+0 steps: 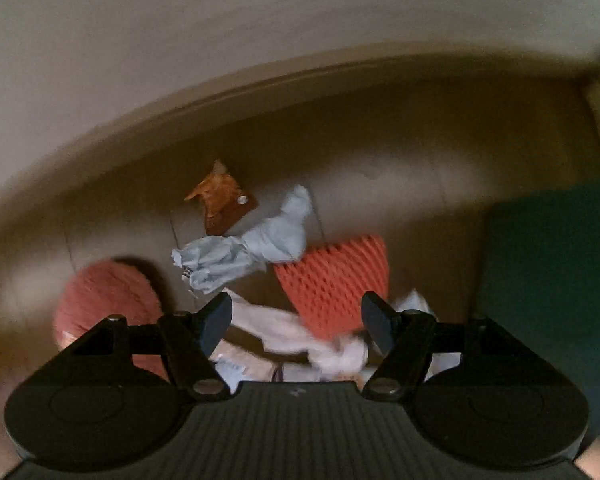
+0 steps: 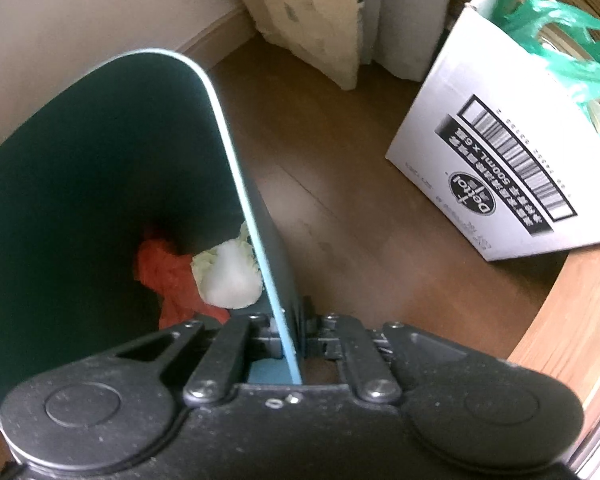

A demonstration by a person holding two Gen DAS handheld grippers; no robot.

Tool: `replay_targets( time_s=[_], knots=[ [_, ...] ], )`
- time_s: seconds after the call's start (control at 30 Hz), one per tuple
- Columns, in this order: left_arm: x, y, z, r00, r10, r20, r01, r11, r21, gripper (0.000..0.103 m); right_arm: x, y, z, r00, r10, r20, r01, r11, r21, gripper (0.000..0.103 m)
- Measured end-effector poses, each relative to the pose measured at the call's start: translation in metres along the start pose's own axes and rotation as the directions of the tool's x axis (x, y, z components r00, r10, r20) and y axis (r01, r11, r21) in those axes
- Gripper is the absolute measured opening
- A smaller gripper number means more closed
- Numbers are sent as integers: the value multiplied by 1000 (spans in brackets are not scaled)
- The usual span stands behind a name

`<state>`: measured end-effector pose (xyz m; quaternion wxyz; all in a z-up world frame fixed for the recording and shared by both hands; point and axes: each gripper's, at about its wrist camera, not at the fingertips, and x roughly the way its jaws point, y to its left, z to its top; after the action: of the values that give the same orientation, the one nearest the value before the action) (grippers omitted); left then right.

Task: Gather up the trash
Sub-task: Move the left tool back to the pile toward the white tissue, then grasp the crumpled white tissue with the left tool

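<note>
Left claw (image 1: 296, 320) wide open, pointing down, nothing between fingers. Right claw (image 2: 292, 340) clamped tight, angled downward.

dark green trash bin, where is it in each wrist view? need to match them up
Left wrist: the dark green trash bin is a blurred dark block at the right edge, right of the orange foam net, beyond the open left gripper.
Right wrist: it fills the left half, and the right gripper is shut on its light blue rim; orange and white trash lies inside.
Shared landmark: the brown wood floor under the bin.
</note>
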<state>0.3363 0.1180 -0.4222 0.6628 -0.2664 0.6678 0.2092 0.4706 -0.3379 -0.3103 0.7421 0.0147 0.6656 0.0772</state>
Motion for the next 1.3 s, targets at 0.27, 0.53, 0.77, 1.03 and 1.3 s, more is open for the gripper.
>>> replay_targets(
  time_s=[0.27, 0.53, 0.77, 1.03, 1.3],
  knots=[
    [68, 32, 40, 997, 9, -82, -25, 982, -190, 71, 10, 7, -4, 999, -43, -14, 42, 999, -12, 7],
    [104, 5, 33, 990, 63, -126, -66, 998, -23, 71, 21, 11, -11, 997, -61, -43, 60, 998, -31, 6],
    [107, -14, 30, 987, 110, -120, -104, 993, 59, 53, 22, 10, -15, 997, -58, -52, 57, 998, -26, 6],
    [78, -12, 29, 990, 121, -74, -119, 992, 37, 47, 22, 5, -28, 998, -34, -57, 41, 992, 115, 5],
    [6, -27, -6, 998, 51, -32, -48, 995, 91, 47, 7, 40, -31, 997, -72, 4, 72, 990, -124, 2]
  ],
)
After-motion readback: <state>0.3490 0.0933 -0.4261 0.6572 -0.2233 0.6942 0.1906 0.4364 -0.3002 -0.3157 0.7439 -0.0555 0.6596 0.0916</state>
